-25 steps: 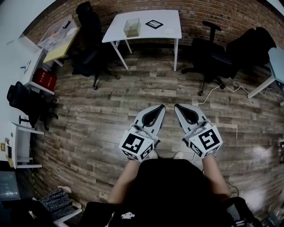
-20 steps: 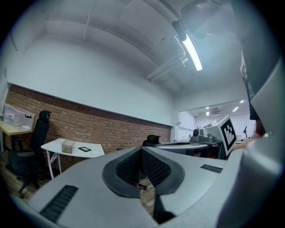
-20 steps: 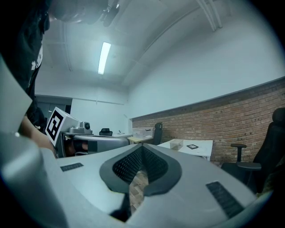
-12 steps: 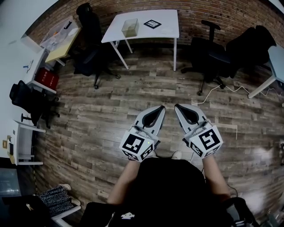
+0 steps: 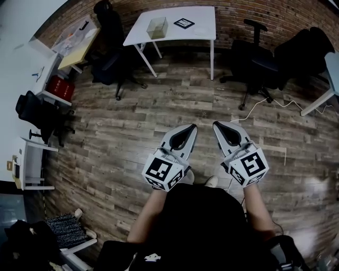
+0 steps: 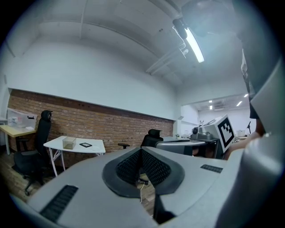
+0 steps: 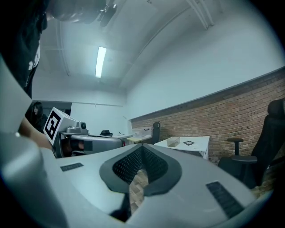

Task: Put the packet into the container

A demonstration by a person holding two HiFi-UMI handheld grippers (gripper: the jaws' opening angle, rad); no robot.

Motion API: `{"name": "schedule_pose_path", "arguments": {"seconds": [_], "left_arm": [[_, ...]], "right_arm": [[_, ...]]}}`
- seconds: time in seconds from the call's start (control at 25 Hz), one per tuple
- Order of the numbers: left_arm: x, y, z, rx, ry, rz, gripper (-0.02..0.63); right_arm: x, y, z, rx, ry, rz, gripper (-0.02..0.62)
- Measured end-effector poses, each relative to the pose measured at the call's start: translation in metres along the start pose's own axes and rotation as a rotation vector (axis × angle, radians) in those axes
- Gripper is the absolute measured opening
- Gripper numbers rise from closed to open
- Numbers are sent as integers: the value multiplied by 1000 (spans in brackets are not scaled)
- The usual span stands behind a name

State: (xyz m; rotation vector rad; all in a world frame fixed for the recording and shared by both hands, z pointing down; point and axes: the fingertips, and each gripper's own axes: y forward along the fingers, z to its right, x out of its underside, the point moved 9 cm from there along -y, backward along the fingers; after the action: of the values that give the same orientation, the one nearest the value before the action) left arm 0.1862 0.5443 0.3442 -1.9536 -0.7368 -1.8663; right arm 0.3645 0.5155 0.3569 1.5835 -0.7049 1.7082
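A clear container [image 5: 157, 27] stands on a white table [image 5: 201, 16] at the far side of the room. Beside it lies a flat square item with a dark border [image 5: 184, 23]; I cannot tell whether it is the packet. Both grippers are held side by side over the wooden floor, well short of the table. My left gripper [image 5: 194, 127] is shut with nothing in it, and my right gripper [image 5: 215, 124] is shut and empty too. The left gripper view shows the container [image 6: 69, 142] small and distant past the left gripper [image 6: 141, 150]. The right gripper view shows the container [image 7: 173, 141] beyond the right gripper [image 7: 141, 147].
Black office chairs stand left [image 5: 108, 32] and right [image 5: 254, 55] of the table. A brick wall [image 5: 265, 13] runs behind it. Desks and a red box [image 5: 59, 87] line the left wall. A white cable [image 5: 265, 103] lies on the floor at the right.
The table and chairs have shifted slightly up and right in the head view. Both grippers keep their shut pose side by side.
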Motion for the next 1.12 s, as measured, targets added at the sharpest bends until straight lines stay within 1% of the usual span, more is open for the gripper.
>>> {"name": "schedule_pose_path", "arguments": {"seconds": [0.24,0.4,0.68,0.96,1.12], "left_arm": [[4,8,-15,-8,-11,-8,8],[4,15,-36,-11,-3,4,6],[-4,44,-101,-3,-7,13,8],[-20,64,-179,-24,-29,12,8],[-22,71,-208,-16,-23,8,6]], "right_arm": [[3,16,8,-13,4,-13,5],[4,37,14,-5,5,-19,5],[-3,105,34,-14,-8,-24,5],[-21,180,49,-31,-23,-42,5],[-24,213,56,-26,-23,-56,5]]}}
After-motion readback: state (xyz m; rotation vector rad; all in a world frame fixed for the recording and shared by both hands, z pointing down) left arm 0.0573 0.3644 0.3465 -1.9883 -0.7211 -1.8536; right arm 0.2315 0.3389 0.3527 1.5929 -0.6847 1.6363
